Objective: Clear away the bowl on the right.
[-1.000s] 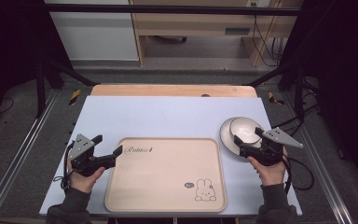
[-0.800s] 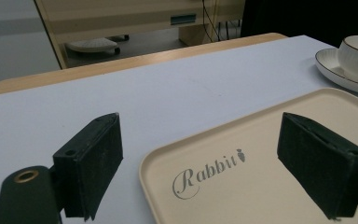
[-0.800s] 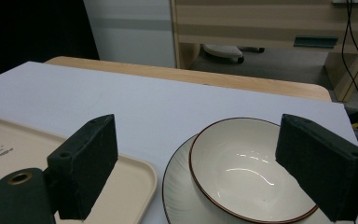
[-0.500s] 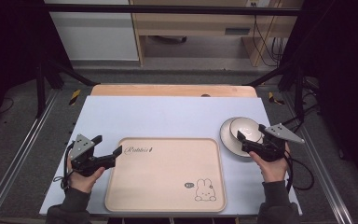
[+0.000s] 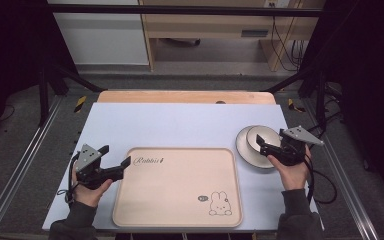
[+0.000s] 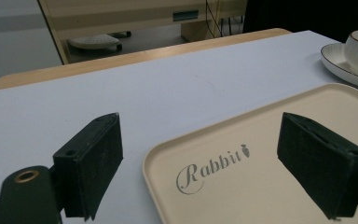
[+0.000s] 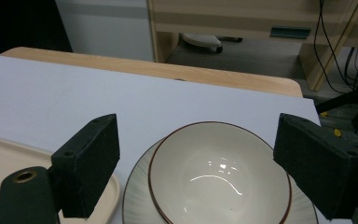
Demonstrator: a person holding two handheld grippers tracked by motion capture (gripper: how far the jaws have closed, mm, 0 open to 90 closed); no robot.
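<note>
Both hand-held grippers (image 5: 126, 164) (image 5: 261, 145) wide, empty.

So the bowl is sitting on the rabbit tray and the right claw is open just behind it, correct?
Not quite. The bowl sits on a plate on the table, beside the rabbit tray, as the high view shows. The right claw is indeed open just behind it.

R tool (image 5: 263, 146) over bowl (image 5: 261, 140)
</note>
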